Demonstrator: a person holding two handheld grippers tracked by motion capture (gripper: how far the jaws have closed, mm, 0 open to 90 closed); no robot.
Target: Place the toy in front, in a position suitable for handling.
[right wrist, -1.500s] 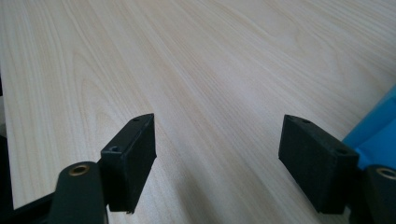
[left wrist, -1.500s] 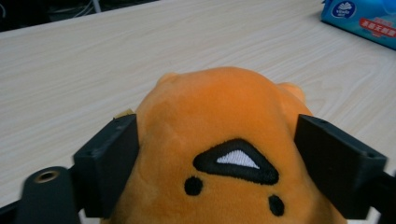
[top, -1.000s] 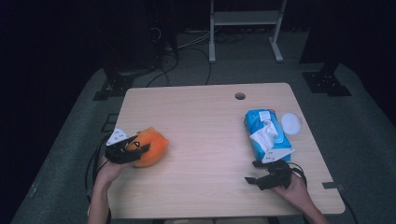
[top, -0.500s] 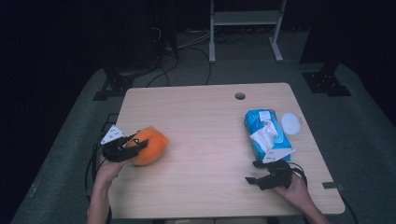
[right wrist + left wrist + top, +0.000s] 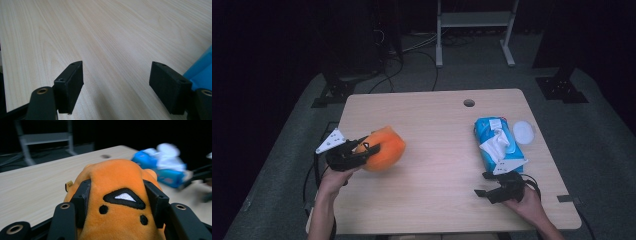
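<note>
Left gripper (image 5: 362, 150) has its black jaws clamped on a plush (image 5: 384, 147) at the left of the high view, a round, fuzzy orange toy. In the left gripper view the plush (image 5: 120, 195) bulges up between the jaws, soft pile squeezed in at both sides, with a black stitched triangle with a white centre and two black dots on it, plus a small tan tag at its left edge. The table (image 5: 437, 125) is pale wood-grain laminate, square-cornered, with a round hole (image 5: 469, 102) near the far edge. Over at lower right, the right gripper (image 5: 484, 185) rests low by the near edge, jaws wide apart, nothing between them but bare grain. Just above it lies a glossy blue wipes pack (image 5: 494, 142), a crumpled white sheet poking out, and a flat white disc (image 5: 523, 132) beside it.
</note>
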